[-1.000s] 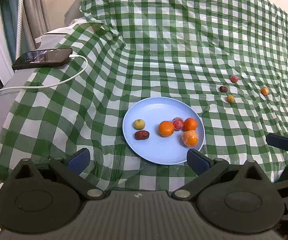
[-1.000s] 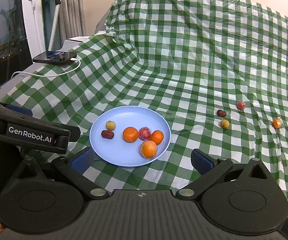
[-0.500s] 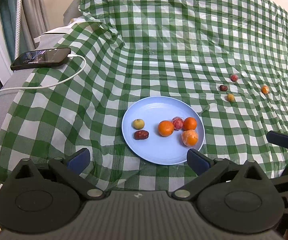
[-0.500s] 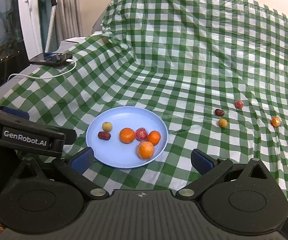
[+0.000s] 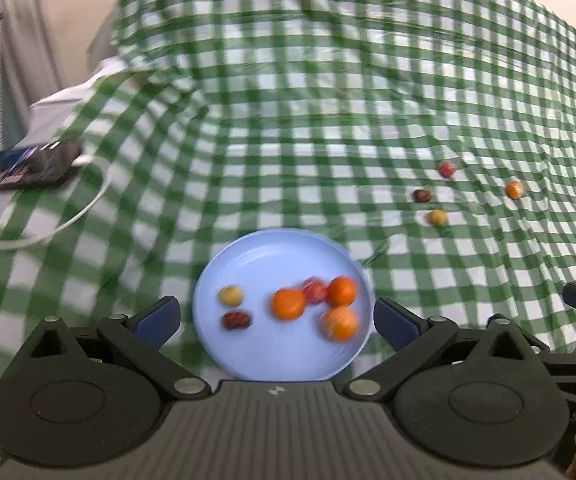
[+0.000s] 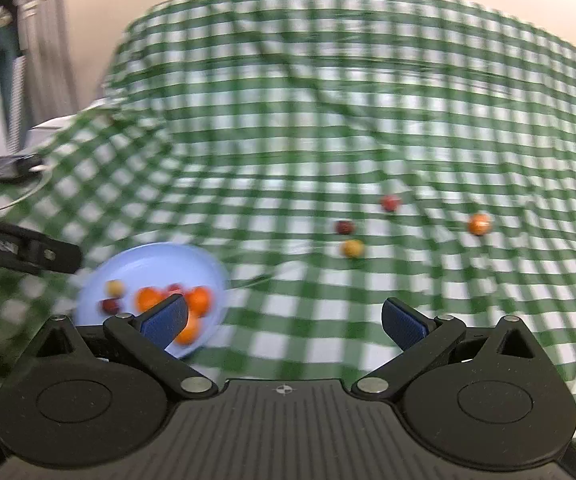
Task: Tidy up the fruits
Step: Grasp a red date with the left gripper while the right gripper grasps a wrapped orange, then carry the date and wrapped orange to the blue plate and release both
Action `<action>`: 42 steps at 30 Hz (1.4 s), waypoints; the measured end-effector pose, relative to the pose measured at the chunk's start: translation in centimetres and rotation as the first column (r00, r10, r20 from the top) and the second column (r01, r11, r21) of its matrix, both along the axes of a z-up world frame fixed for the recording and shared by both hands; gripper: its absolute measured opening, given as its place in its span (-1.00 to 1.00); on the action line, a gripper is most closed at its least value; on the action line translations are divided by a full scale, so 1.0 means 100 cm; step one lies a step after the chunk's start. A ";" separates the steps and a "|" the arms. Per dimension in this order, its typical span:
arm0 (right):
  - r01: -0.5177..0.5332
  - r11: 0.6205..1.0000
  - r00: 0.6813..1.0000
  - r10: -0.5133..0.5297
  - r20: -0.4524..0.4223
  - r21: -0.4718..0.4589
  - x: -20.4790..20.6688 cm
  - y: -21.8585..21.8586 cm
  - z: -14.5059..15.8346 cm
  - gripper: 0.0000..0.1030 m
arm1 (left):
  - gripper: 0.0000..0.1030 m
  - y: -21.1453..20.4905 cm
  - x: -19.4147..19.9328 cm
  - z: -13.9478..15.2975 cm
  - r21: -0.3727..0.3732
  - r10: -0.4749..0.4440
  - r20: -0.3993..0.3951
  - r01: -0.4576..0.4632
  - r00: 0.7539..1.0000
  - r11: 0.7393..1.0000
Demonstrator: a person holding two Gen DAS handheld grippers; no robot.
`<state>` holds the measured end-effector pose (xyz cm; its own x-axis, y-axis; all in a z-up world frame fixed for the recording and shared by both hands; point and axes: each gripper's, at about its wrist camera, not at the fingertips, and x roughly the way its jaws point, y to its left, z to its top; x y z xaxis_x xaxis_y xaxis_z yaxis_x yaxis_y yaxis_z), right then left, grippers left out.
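1. Sorted so far: blue plate (image 5: pixel 283 256) at 6 o'clock of the left wrist view, resting on the green checked cloth (image 5: pixel 288 120) over the desk, carrying six fruits. Noted on it: a pale yellow fruit (image 5: pixel 230 295), a dark red date-like fruit (image 5: pixel 236 320), an orange (image 5: pixel 288 303), a red fruit (image 5: pixel 314 290) and two more orange fruits (image 5: pixel 342 291) (image 5: pixel 340 323). Last three bunched together, touching or nearly so; blur prevents a firmer call.
2. Outstanding: four fruits loose on the cloth, well apart from the plate, toward 2 o'clock. Listed: red fruit (image 6: pixel 390 202), dark fruit (image 6: pixel 344 227), yellow fruit (image 6: pixel 352 248), and, off alone toward 3 o'clock, an orange fruit (image 6: pixel 479 224).
3. Left tongs (image 5: pixel 275 318): spread wide, nothing held, straddling the plate at its near side.
4. Right tongs (image 6: pixel 283 320): spread wide, nothing held, aimed at bare cloth between the plate and the loose group, nearest the yellow fruit.
5. Both views smeared by motion; fine contact not judged.
6. Unrelated: phone (image 5: pixel 27 166) on a white cable (image 5: pixel 67 220) at 9 o'clock, clear of the work.
7. Assessment: somewhat over half done, six of ten fruits plated. Remaining: four pick-ups and transfers, probably by the right tongs.
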<state>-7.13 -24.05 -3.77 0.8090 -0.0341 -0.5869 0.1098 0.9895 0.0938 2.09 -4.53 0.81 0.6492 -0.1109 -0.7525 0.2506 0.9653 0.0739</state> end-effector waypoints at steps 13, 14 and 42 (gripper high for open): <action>0.284 0.959 0.959 -0.285 -0.015 -0.007 0.052 -0.134 -0.041 0.98 | 0.99 -0.141 0.098 -0.036 0.009 -0.201 -0.058 0.202 0.978 0.979; 0.302 0.953 0.953 -0.302 -0.015 -0.002 0.058 -0.144 -0.044 0.98 | 0.99 -0.153 0.112 -0.041 -0.007 -0.221 -0.072 0.222 0.973 0.975; 0.393 0.919 0.917 -0.392 -0.068 0.000 0.240 -0.293 -0.152 -0.29 | -0.34 -0.256 0.240 -0.152 0.004 -0.292 -0.194 0.298 0.937 0.954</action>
<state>16.87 -53.38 -18.98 0.6921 -0.3332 -0.6403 0.4958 0.8642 0.0863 26.10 -30.13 -14.40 0.4364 -0.2487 -0.8647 0.5364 0.8435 0.0281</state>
